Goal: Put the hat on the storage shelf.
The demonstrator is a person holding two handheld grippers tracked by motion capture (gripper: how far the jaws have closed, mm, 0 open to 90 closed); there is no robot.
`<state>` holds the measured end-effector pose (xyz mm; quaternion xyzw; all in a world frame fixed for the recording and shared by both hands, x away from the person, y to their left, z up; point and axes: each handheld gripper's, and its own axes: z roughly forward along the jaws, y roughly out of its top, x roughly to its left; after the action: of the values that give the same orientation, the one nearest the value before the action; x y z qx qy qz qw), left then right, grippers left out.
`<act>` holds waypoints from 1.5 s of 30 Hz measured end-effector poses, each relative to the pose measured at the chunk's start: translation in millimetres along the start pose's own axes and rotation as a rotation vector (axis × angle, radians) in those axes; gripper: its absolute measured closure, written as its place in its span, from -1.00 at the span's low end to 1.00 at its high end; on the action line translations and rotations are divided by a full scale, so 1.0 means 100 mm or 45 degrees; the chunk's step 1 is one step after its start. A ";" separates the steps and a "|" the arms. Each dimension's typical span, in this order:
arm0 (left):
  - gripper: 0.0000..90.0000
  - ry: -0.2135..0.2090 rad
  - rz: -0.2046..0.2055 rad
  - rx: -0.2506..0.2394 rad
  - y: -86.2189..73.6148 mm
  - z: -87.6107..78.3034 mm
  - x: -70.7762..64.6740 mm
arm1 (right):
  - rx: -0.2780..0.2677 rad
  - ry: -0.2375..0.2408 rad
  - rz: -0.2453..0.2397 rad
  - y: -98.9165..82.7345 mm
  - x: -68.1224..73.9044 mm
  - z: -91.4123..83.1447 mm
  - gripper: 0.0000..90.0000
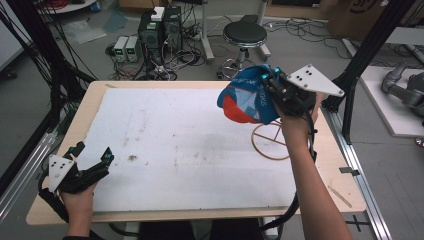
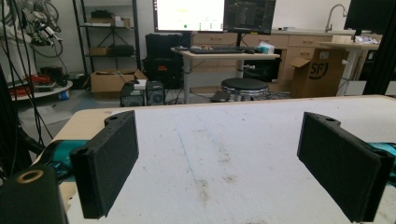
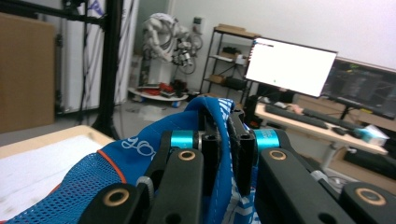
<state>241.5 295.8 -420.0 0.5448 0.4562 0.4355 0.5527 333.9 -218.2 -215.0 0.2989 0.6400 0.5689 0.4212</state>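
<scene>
My right gripper (image 1: 272, 82) pinched one blue-and-orange mesh cap (image 1: 247, 100), jaws pressed together on its fabric, held aloft over the table's far right, above one wooden ring stand (image 1: 270, 142). My left gripper (image 1: 92, 157), jaws spread and holding nothing, rested low at the white mat's (image 1: 185, 145) near-left corner.

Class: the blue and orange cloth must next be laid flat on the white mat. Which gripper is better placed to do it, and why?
The right gripper: its jaws are already shut on the blue and orange cloth, held above the white mat. The left gripper rests open at the mat's near left corner, far from the cloth.
</scene>
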 end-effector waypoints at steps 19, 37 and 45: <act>-0.71 0.008 -0.006 0.002 -0.01 -0.01 0.02 | 0.014 -0.186 0.032 0.06 -0.53 -0.06 0.90; -0.71 0.006 0.003 0.008 -0.01 -0.01 -0.01 | 0.121 -0.292 0.109 -0.36 -0.87 -0.25 0.86; -0.71 0.002 0.006 0.012 -0.01 -0.01 -0.01 | 0.137 -0.303 0.108 -0.50 -0.87 -0.27 0.67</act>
<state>240.6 295.0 -421.0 0.5480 0.4572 0.4352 0.5488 355.8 -314.8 -246.3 0.4131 0.6018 0.5116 0.4532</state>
